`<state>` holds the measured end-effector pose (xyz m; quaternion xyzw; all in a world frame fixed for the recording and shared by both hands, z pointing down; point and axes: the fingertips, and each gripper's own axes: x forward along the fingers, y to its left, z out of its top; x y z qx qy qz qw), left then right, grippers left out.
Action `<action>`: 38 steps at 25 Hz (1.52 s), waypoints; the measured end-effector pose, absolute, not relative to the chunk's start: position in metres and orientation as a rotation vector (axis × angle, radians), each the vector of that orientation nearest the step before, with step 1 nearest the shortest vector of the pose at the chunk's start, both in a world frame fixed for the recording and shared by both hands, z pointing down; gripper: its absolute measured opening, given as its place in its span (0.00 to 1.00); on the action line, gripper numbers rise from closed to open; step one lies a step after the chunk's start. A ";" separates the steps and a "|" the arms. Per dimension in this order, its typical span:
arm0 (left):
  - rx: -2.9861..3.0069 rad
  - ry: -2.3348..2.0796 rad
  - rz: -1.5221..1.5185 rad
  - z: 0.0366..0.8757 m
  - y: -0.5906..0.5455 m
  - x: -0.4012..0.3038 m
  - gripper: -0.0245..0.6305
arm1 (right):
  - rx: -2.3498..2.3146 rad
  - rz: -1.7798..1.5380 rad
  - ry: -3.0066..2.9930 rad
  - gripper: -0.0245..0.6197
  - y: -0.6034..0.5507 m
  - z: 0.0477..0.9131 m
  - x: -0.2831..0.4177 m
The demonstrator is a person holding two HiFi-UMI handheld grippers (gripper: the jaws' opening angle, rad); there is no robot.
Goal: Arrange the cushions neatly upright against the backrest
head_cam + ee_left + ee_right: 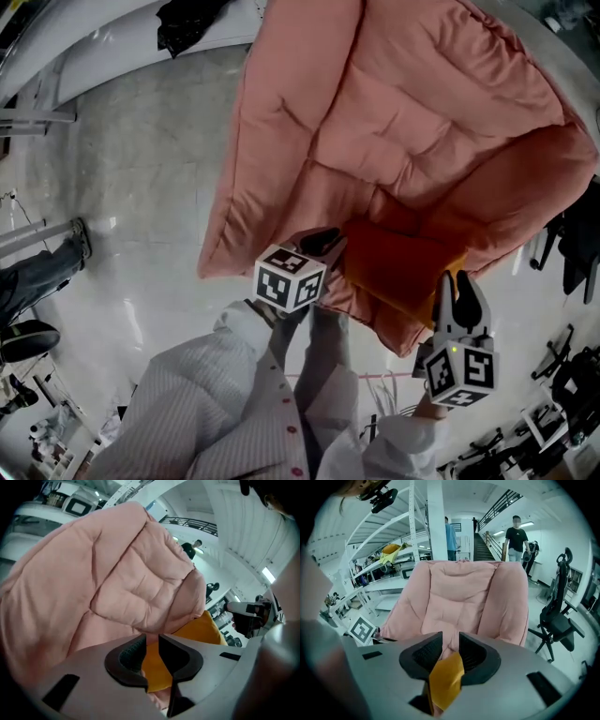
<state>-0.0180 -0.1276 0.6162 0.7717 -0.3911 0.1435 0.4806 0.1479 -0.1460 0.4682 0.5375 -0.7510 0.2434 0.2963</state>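
Observation:
A pink padded armchair (pixel 375 122) fills the head view, its backrest (pixel 459 602) facing me in the right gripper view. An orange cushion (pixel 398 267) lies on the seat near the front edge. My left gripper (pixel 319 241) is at the cushion's left end. Its jaws stand apart, and the orange cushion (pixel 201 630) shows through the gap of the left gripper (pixel 151 644). My right gripper (pixel 457 286) is at the cushion's right corner. In its own view the right gripper (pixel 450 651) is open, with a loose corner of the cushion (pixel 445 679) lying between the jaws.
A black office chair (pixel 558 620) stands to the right of the armchair. Two people (pixel 515 534) stand behind it near a staircase, and white shelving (pixel 389 550) rises at the left. Black chair bases (pixel 562 244) crowd the right of the floor, and a person's leg (pixel 37 272) is at far left.

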 end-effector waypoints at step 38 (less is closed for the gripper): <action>1.569 -0.667 0.392 0.790 -0.092 0.056 0.23 | 1.515 0.588 -1.703 0.26 -0.140 0.561 0.222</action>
